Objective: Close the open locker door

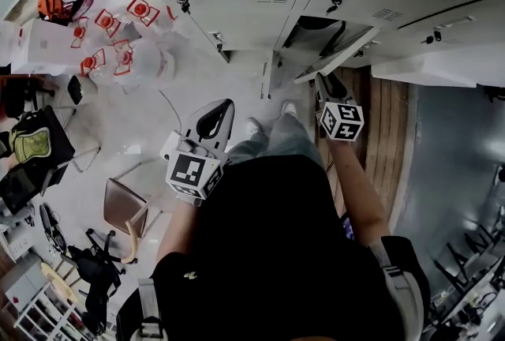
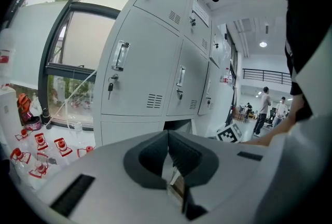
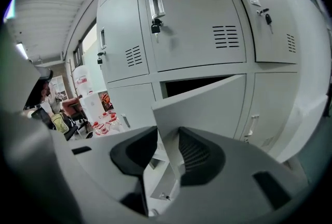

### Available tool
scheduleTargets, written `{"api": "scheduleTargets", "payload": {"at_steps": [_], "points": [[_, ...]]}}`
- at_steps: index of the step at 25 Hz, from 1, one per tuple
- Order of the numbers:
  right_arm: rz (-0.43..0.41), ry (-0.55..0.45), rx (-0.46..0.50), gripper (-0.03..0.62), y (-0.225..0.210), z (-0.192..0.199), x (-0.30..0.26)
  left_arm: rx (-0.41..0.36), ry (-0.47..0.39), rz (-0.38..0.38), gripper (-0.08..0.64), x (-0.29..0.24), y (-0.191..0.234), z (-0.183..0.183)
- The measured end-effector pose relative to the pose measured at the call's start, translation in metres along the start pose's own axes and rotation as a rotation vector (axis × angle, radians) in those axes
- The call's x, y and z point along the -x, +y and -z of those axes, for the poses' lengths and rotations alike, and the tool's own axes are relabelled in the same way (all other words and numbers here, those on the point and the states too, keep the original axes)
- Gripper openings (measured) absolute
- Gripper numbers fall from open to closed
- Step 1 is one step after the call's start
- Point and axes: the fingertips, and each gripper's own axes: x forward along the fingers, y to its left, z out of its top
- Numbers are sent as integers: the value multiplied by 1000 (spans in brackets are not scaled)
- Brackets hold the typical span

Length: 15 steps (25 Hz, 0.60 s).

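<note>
At the lower row of the lockers (image 3: 197, 26), the open locker door (image 3: 207, 101) stands swung out toward the person. Its long axis is upright and its free edge points into the right claw (image 3: 167, 137), whose jaws are closing around that edge without yet pinching it, probably to swing it shut. The left claw (image 2: 167, 137) hangs clenched and empty.

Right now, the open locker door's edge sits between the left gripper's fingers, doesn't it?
No: the open locker door's edge sits between the right gripper's fingers, which are closing around it. The left gripper's fingers are together and empty. The right gripper view shows it.
</note>
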Motion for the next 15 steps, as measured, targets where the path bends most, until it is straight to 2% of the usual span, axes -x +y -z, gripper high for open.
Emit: {"api": "scheduleTargets", "payload": {"at_steps": [15], "points": [[-64, -35, 7, 129, 24, -39, -77, 19, 1, -153, 23, 10, 33, 0]]}}
